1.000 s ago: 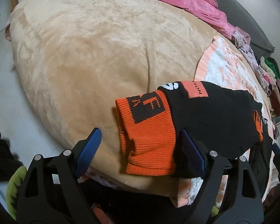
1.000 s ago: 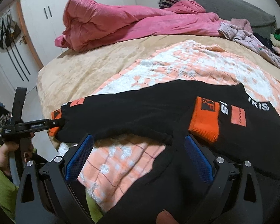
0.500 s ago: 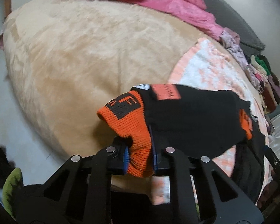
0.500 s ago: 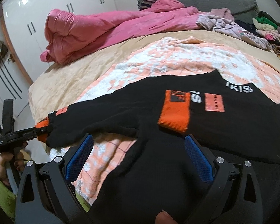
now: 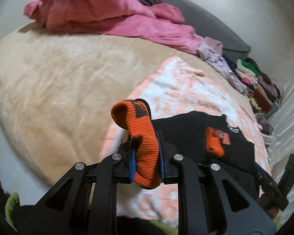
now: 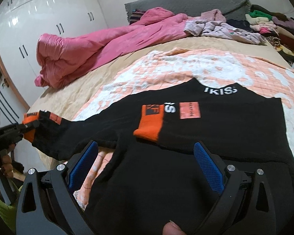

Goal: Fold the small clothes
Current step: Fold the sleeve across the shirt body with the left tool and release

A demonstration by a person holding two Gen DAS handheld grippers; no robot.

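A small black sweater (image 6: 215, 129) with orange cuffs lies on a peach and white blanket (image 6: 196, 68) on the bed. One sleeve is folded across the chest, its orange cuff (image 6: 150, 122) resting there. My left gripper (image 5: 146, 163) is shut on the other sleeve's orange cuff (image 5: 145, 141) and holds it lifted off the bed; it also shows in the right wrist view (image 6: 26, 127). My right gripper (image 6: 145, 166) is open and empty, hovering just above the sweater's lower part. The sweater also shows in the left wrist view (image 5: 186, 135).
A pink duvet (image 6: 92, 45) is bunched at the far left of the beige bedcover (image 5: 58, 82). Several folded and loose clothes (image 6: 264, 25) are piled by the grey headboard (image 6: 186, 2). White wardrobe doors (image 6: 39, 19) stand left of the bed.
My left gripper closed on the orange cuff and lifted it, carrying the sleeve inward over the blanket. My right gripper stayed open over the sweater.
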